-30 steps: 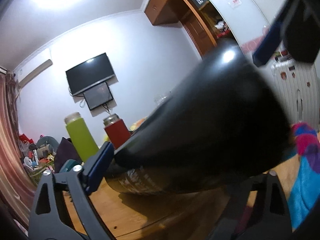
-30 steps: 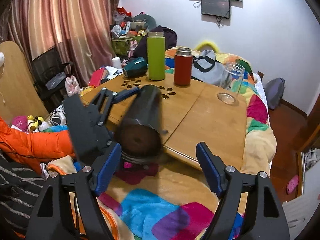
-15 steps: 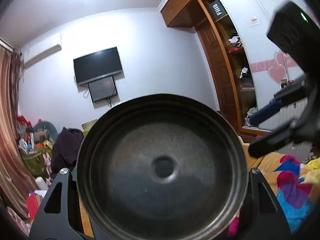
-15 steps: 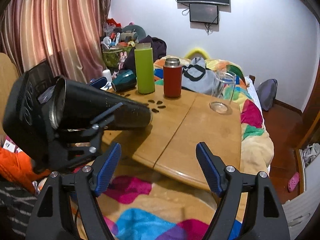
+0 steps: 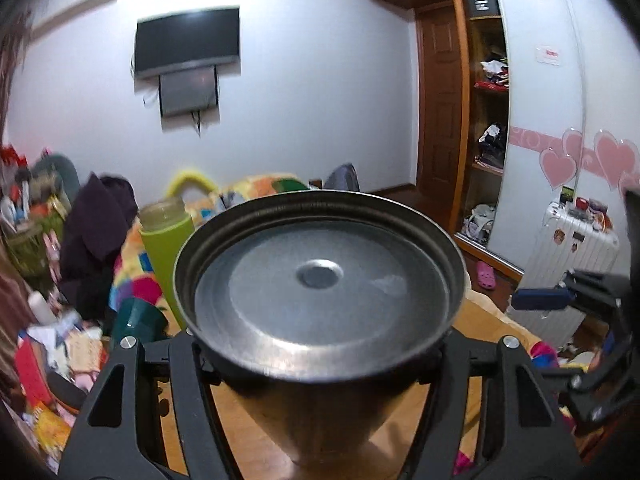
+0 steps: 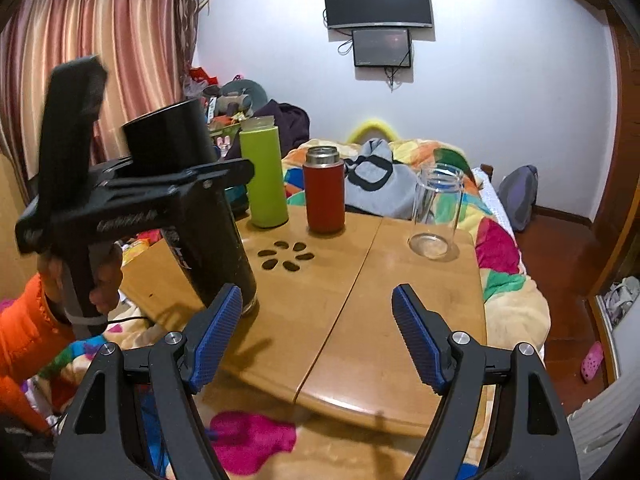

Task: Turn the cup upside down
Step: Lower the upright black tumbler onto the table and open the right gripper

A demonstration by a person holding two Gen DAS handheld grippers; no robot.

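Observation:
The tall black cup [image 6: 188,200] stands nearly upright with its base up, its lower end at the wooden table [image 6: 360,300] near the left edge. My left gripper [image 6: 168,188] is shut on its upper half. In the left wrist view the cup's grey metal base [image 5: 320,292] fills the middle, clamped in my left gripper [image 5: 320,356]. My right gripper [image 6: 316,328] is open and empty above the table's front edge, right of the cup. It also shows in the left wrist view [image 5: 540,300] at the right.
A green bottle [image 6: 264,172], a red flask [image 6: 324,192] and an empty clear glass [image 6: 436,212] stand at the back of the table. A dark teal cup [image 5: 136,320] lies at the far left. Colourful bedding surrounds the table.
My left gripper has turned the black cup from lying sideways to base-up and lowered it to the table. My right gripper stayed open and drew back slightly.

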